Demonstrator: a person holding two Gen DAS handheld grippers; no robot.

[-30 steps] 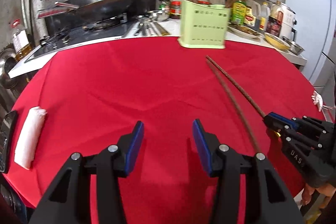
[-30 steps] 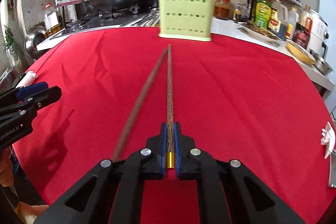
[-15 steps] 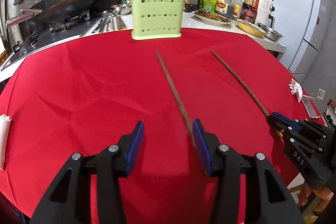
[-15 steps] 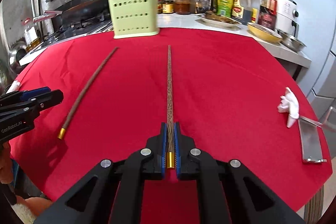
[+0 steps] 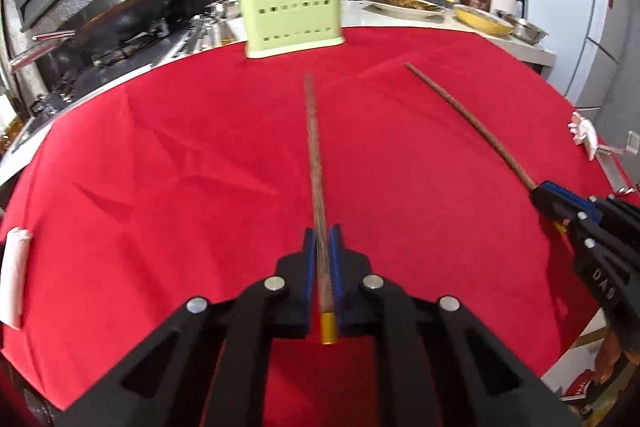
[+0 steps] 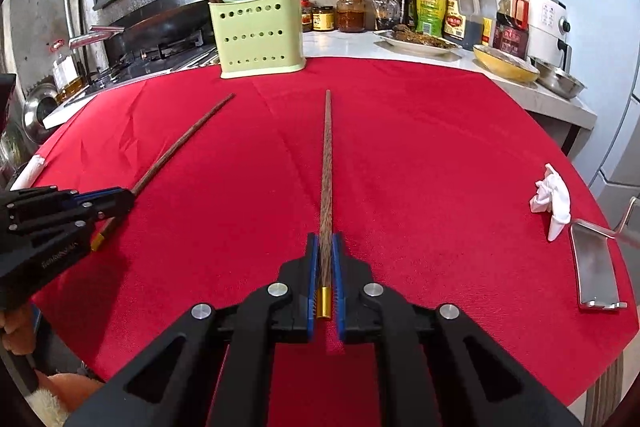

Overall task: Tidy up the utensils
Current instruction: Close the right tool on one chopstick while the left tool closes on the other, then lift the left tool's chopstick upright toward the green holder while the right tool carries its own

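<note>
Since a second ago the left gripper [image 5: 322, 263] has closed its fingers [image 5: 308, 267] on the second chopstick [image 5: 316, 167], which lay loose on the red cloth [image 5: 160, 167] then; that stick now runs straight away from the fingers, thin tip toward the green utensil holder [image 5: 292, 11], gold cap at the near end; the right gripper [image 6: 325, 267] clamps the other chopstick [image 6: 327, 167] likewise, long axis pointing at the far counter [image 6: 360, 43], gold cap nearest; both sticks sit low over the cloth, well apart; the holder stands at the cloth's far edge with more chopsticks upright inside.
</note>
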